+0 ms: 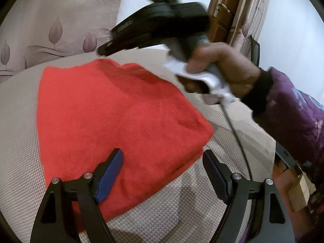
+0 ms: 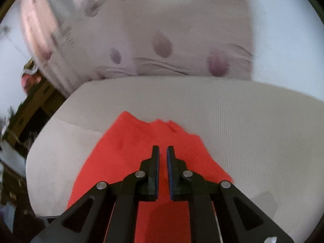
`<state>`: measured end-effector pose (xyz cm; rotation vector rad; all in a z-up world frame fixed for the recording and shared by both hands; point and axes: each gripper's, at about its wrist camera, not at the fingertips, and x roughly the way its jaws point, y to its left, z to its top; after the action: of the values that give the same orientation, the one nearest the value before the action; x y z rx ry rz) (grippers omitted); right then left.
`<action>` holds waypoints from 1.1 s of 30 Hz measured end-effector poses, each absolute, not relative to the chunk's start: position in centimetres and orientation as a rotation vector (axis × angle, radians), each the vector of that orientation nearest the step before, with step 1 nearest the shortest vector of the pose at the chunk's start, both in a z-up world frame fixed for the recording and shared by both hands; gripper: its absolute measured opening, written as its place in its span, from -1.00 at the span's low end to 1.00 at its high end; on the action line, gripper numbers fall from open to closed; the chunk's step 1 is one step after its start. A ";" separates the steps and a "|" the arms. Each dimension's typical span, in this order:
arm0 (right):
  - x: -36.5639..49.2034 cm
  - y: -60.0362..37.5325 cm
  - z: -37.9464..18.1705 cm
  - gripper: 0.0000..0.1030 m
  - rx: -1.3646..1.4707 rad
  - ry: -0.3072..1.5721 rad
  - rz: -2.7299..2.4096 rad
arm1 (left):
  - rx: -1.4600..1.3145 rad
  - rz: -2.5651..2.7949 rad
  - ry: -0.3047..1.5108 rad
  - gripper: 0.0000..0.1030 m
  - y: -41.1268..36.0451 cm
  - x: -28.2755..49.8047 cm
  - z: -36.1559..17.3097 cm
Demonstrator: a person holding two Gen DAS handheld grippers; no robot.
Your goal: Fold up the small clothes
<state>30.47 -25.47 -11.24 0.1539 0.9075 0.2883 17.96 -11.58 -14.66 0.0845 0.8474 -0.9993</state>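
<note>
A red cloth (image 1: 113, 113) lies folded flat on a beige woven surface (image 1: 18, 121), two layers showing at its near edge. My left gripper (image 1: 162, 172) is open and empty, hovering over the cloth's near right corner. The right gripper's body (image 1: 162, 26), held in a hand (image 1: 222, 70), hangs above the cloth's far right side. In the right wrist view the right gripper (image 2: 163, 151) is nearly closed with a narrow gap, nothing between its fingers, above the red cloth (image 2: 129, 158).
A patterned headboard or curtain (image 1: 60, 20) stands behind the surface. A wooden door (image 1: 222, 10) is at the far right. A black cable (image 1: 239, 137) runs across the surface to the right. Dark furniture (image 2: 30, 105) is at the left.
</note>
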 end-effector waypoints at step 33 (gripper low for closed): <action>13.0 -26.2 -12.4 -0.81 0.304 0.832 0.340 | 0.093 -0.984 0.847 0.58 -11.5 17.9 -14.7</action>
<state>13.00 -26.20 -12.36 0.3038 0.8316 0.3401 17.94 -11.55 -14.72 0.0933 0.8466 -0.9838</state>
